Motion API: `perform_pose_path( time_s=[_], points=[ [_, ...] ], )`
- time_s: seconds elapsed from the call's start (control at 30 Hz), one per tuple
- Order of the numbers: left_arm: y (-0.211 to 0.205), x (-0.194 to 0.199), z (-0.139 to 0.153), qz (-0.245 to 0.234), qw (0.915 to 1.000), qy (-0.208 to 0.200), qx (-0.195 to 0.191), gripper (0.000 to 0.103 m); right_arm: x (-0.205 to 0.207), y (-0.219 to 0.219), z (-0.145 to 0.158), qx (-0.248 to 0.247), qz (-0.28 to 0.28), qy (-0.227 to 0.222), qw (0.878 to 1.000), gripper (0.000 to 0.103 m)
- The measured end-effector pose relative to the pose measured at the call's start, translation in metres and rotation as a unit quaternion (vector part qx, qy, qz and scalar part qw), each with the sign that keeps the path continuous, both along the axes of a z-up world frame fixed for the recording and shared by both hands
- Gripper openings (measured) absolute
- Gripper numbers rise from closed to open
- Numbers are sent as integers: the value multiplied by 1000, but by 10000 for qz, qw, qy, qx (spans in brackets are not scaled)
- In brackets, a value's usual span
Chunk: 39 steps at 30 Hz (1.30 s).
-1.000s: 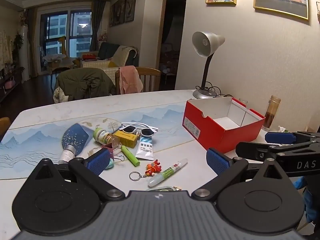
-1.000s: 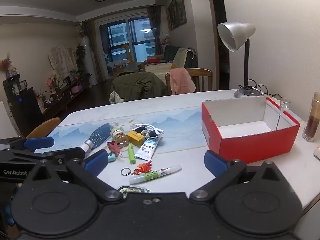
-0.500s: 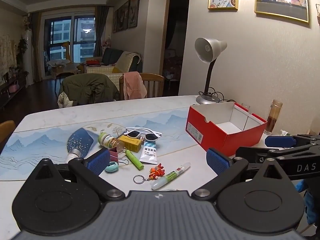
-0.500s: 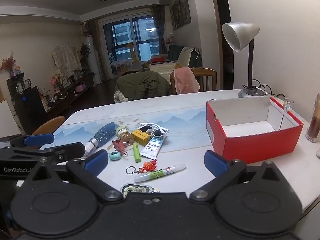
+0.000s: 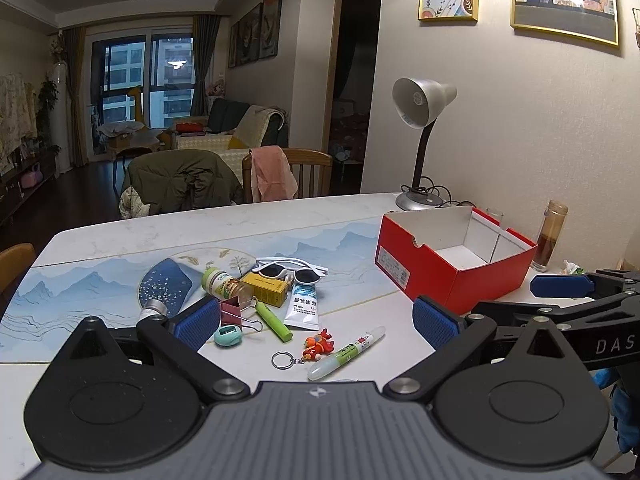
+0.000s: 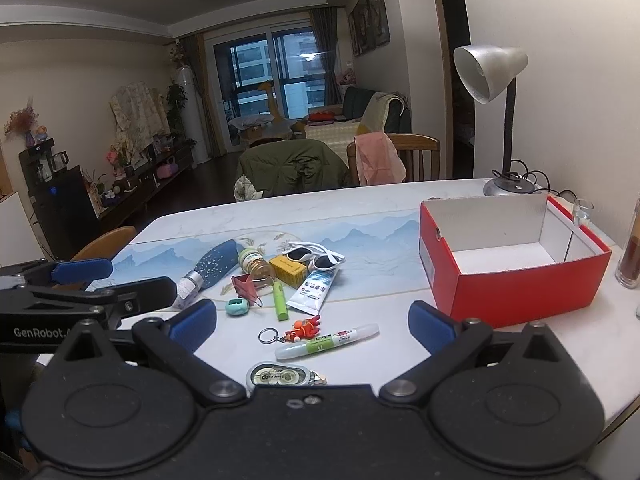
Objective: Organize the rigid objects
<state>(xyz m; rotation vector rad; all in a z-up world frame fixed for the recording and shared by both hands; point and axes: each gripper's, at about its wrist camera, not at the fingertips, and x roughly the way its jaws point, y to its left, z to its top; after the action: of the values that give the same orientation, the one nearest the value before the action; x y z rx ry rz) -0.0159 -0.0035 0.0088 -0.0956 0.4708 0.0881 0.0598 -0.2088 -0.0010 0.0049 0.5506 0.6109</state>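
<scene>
White table (image 5: 120, 236) with blue mat (image 5: 352, 244), red box (image 5: 448, 272), lamp (image 5: 420, 140)

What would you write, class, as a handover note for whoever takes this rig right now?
Left tongs: open, holding nothing, above the table's near edge.
Right tongs: open, holding nothing, beside the left.
Red box: on the right, nothing visible inside.
Pile left of the box: sunglasses, yellow box, white tube, jar, blue tube, binder clip, green stick, teal piece, keychain, pen, correction tape.
Done: nothing boxed.
Left: probably every item goes into the box.
</scene>
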Motion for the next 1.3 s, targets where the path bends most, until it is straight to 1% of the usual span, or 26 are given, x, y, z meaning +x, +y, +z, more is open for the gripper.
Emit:
perform_pose_path(
  time_s=[0.3, 0.47, 0.67, 0.8, 0.97, 1.07, 1.23, 1.3],
  points=[
    [1, 2, -1, -18, 10000, -21, -20, 103, 2, 4, 4, -19, 76, -24, 10000, 101],
    [4, 7, -1, -23, 10000, -22, -23, 103, 4, 7, 4, -62, 62, -109, 9999, 100],
    [17, 21, -6, 135, 9997, 163, -103, 103, 14, 11, 1, -62, 158, 49, 9998, 99],
    [31, 30, -13, 211, 9991, 248, -254, 103, 21, 17, -4, -111, 298, 133, 9994, 97],
    [55, 47, -30, 404, 9972, 507, -369, 103, 32, 26, -12, -184, 508, 242, 9982, 97],
    [71, 58, -44, 543, 9959, 629, -365, 103, 39, 32, -20, -248, 654, 322, 9970, 97],
    [111, 76, -71, 824, 9926, 833, -310, 103, 54, 49, -47, -694, 930, 524, 9919, 97],
    [125, 85, -81, 890, 9914, 923, -273, 103, 60, 57, -60, -846, 1170, 648, 9874, 94]
  ],
)
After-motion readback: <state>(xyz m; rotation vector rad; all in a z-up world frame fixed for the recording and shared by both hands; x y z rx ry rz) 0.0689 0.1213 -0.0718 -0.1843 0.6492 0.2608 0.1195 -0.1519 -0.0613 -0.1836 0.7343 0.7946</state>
